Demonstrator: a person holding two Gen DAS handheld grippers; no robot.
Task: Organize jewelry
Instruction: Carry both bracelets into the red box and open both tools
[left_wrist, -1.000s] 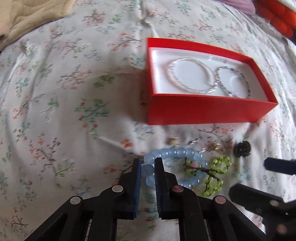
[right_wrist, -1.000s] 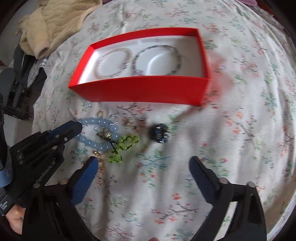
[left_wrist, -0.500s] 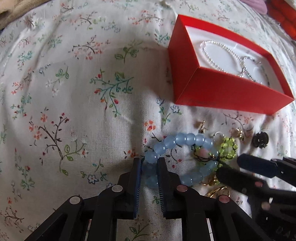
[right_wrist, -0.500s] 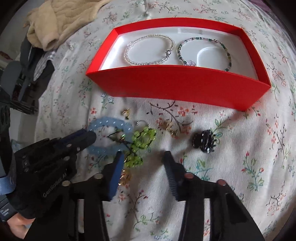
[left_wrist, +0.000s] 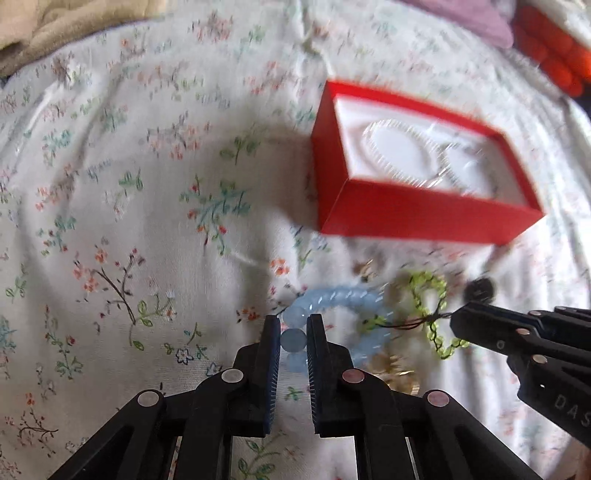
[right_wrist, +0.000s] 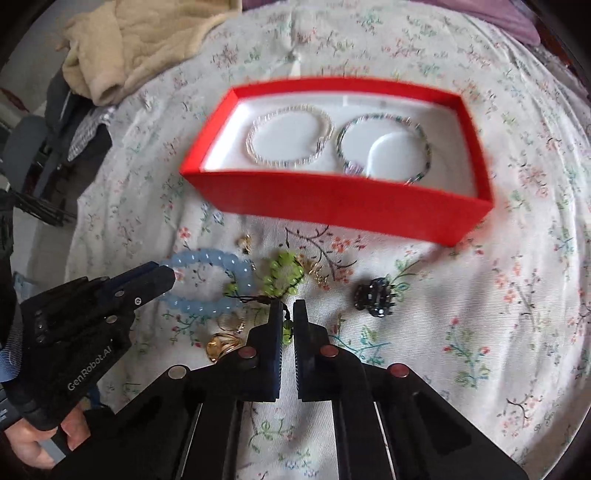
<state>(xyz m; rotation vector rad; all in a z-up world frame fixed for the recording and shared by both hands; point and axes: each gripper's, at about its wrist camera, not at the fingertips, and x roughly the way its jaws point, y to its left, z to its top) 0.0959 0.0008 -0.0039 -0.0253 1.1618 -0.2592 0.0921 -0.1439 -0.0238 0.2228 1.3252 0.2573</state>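
Observation:
A pale blue bead bracelet (left_wrist: 332, 299) (right_wrist: 207, 258) lies on the flowered sheet, tangled with a green bead bracelet (left_wrist: 428, 284) (right_wrist: 284, 266) on a dark cord. My left gripper (left_wrist: 293, 321) (right_wrist: 166, 275) is closing tight on one blue bead at the bracelet's near left. My right gripper (right_wrist: 288, 306) (left_wrist: 456, 321) is closing on the green bracelet's near end, with a green bead pinched between its pads. Behind them stands a red box (right_wrist: 332, 199) (left_wrist: 424, 218) holding a clear bead bracelet (right_wrist: 290, 138) and a dark bead bracelet (right_wrist: 384, 147).
A black hair claw (right_wrist: 375, 293) (left_wrist: 480, 288) lies right of the tangle. Gold rings (right_wrist: 225, 345) and small gold earrings (right_wrist: 245, 242) are scattered around it. A beige blanket (right_wrist: 129, 40) lies at the far left. A hand (right_wrist: 37, 446) holds the left gripper's handle.
My right gripper has gone from wide open to shut on the green bracelet's near end. The left gripper has kept hold of the blue bead. Both views have shifted a little.

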